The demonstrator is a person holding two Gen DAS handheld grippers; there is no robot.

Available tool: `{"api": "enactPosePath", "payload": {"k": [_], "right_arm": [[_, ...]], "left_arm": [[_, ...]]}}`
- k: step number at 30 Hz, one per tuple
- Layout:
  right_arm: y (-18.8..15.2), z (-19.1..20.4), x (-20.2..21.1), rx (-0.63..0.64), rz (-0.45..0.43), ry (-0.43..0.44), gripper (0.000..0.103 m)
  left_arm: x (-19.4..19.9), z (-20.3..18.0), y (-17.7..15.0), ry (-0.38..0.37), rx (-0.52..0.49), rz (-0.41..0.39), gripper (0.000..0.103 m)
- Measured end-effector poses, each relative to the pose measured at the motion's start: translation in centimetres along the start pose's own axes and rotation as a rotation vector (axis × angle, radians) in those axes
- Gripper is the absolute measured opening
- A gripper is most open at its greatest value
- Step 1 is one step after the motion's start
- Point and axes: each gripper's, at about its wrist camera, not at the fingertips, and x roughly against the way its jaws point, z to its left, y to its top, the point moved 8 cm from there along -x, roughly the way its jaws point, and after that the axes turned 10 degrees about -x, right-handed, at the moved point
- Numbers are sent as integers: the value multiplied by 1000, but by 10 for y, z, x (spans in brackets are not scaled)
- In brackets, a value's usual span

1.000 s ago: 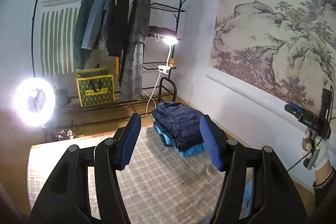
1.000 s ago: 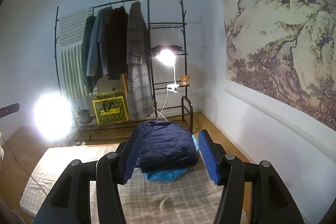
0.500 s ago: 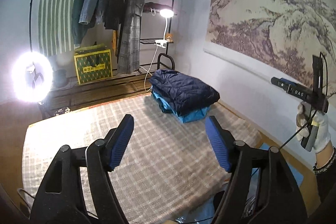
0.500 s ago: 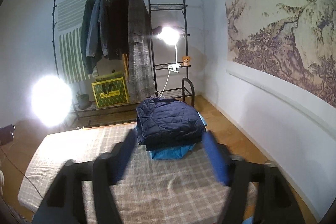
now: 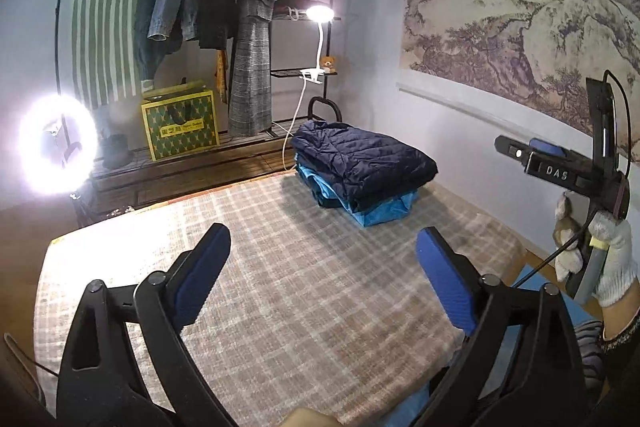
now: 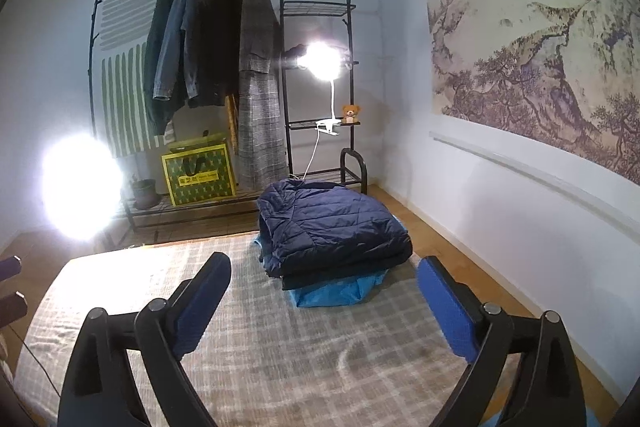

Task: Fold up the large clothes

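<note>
Both grippers pulled back from folded stack (image 5: 360, 167), left gripper (image 5: 322, 269) released, right gripper (image 6: 324, 295) released

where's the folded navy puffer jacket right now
In both wrist views the navy puffer jacket lies folded atop a blue garment at the far right of the checked mat, before the clothes rack.

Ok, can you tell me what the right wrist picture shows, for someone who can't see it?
An open hand-held gripper hovers over a checked mat where a folded navy jacket tops a blue garment. Behind stands a clothes rack.
</note>
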Motion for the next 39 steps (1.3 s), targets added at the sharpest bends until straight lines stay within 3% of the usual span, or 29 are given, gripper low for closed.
{"api": "enactPosePath", "payload": {"k": [5, 18, 26, 39], "right_arm": [[-12, 7, -19, 21, 2, -25, 103], [-19, 12, -40, 36, -29, -63, 103], [-21, 9, -40, 34, -38, -86, 103], [-25, 9, -39, 32, -47, -88, 103]], "left_arm": [[-19, 10, -10, 27, -5, 27, 101], [-38, 28, -28, 109, 6, 64, 103], [-41, 32, -34, 79, 63, 94, 103], [-34, 32, -30, 85, 58, 78, 103]]}}
